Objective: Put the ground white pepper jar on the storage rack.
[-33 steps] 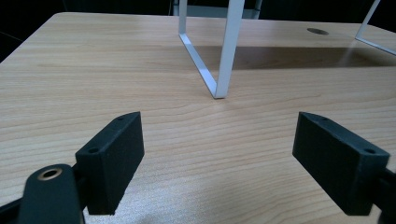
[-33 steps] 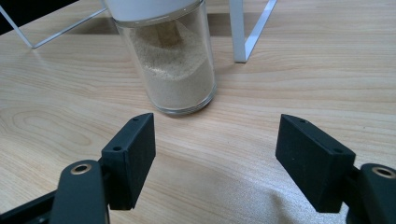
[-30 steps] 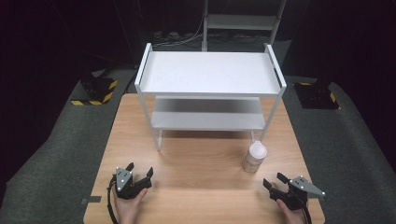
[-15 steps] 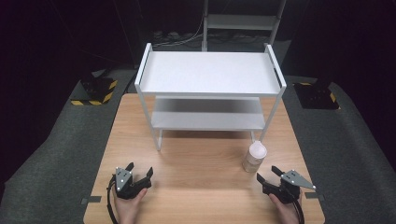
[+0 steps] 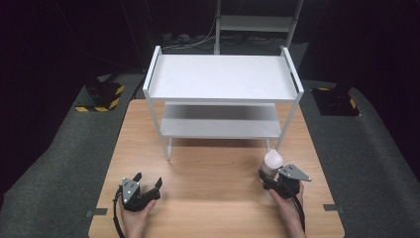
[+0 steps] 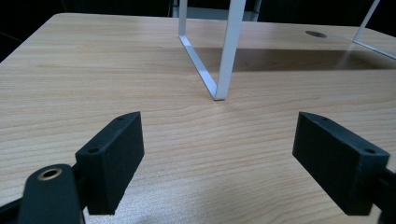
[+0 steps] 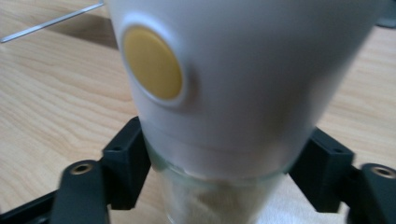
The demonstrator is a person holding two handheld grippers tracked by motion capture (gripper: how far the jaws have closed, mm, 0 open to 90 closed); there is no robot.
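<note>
White-capped glass shaker (image 7: 219,116), yellow button: right gripper (image 5: 275,179) jaws flank it, perhaps touching; left gripper (image 6: 219,163) wide, empty.

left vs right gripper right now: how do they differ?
The left gripper has its jaws wide apart over bare table, with nothing between them; the right gripper has its jaws on either side of the white-topped jar. The left sits near the table's front left, away from the jar; the right is up against it at front right. Both are hand-held, low over the table, in front of the white shelf rack.
</note>
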